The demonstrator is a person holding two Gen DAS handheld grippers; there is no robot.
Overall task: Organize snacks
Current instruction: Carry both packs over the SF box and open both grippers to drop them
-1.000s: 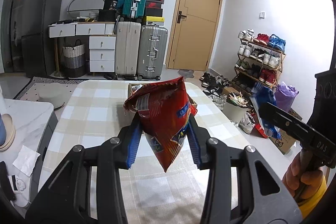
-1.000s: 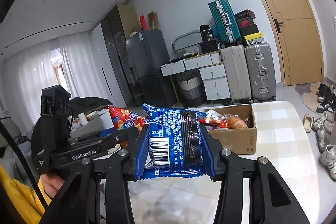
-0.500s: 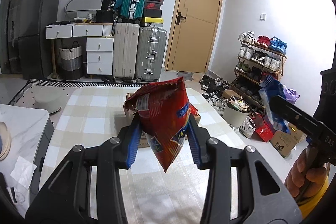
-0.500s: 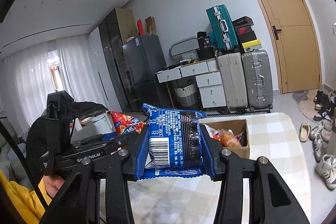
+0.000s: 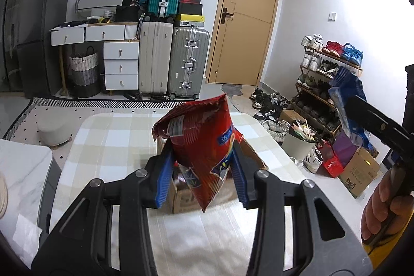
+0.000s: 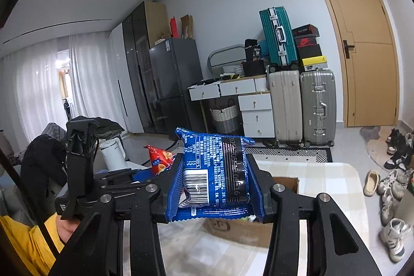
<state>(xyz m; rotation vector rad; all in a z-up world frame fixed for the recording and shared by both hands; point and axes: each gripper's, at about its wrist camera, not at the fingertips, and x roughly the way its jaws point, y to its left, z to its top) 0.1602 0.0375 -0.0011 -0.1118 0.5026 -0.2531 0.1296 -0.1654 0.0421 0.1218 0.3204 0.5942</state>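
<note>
My left gripper (image 5: 201, 172) is shut on a red snack bag (image 5: 201, 141) and holds it in the air above a cardboard box (image 5: 181, 195) on the checked table (image 5: 111, 136). My right gripper (image 6: 216, 185) is shut on a blue snack packet (image 6: 214, 172) with a barcode, held above the same box (image 6: 240, 232). The blue packet shows at the right of the left wrist view (image 5: 346, 105), and the red bag at the left of the right wrist view (image 6: 157, 159). The box's contents are mostly hidden.
A white side counter (image 5: 18, 172) stands left of the table, with a white kettle (image 6: 113, 154). A waste bin (image 5: 300, 139), a shoe rack (image 5: 323, 84) and loose shoes lie to the right. Suitcases (image 5: 170, 61) and drawers stand at the far wall.
Both grippers have drawn back and risen with their snacks. The box now sits lower and closer under the bags in both views.
</note>
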